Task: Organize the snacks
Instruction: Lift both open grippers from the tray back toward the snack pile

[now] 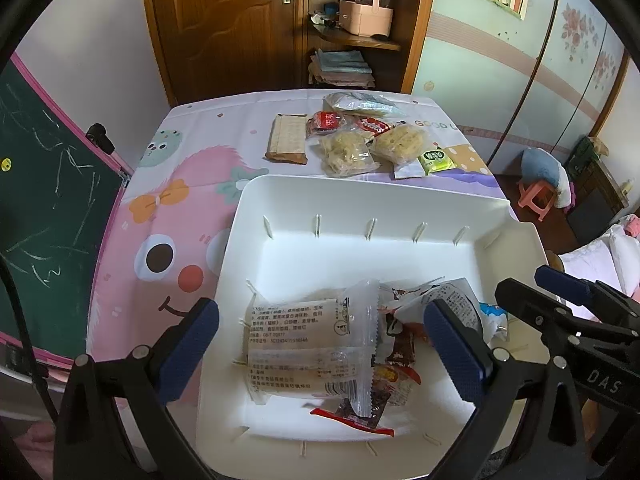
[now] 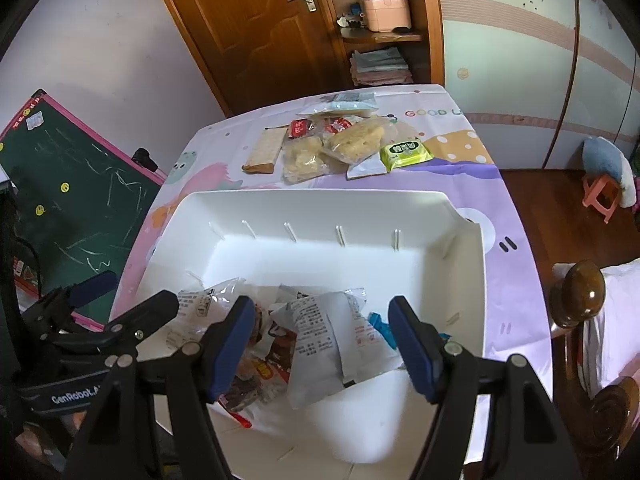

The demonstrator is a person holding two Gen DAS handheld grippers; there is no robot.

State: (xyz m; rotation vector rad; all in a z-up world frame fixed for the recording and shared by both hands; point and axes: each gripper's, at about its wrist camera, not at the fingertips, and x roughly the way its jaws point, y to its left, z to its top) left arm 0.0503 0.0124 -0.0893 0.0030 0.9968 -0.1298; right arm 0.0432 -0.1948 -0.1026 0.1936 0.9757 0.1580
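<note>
Both claws parked over the near end of the white bin, nothing held

The white bin [image 1: 400,196] sits on the cartoon tablecloth [image 1: 168,216], its far half bare while the near end holds a heap of wrapped snacks [image 1: 304,344]. The left gripper [image 1: 320,344] has its jaws wide apart around that heap, not pinching; the right gripper [image 2: 322,344] is spread too, above a white packet [image 2: 316,332]. More snacks [image 2: 336,144] lie past the bin's far rim, close to the table's back edge. A chalkboard [image 1: 48,208] leans on the left and a bedpost [image 2: 578,294] crowds the right
</note>
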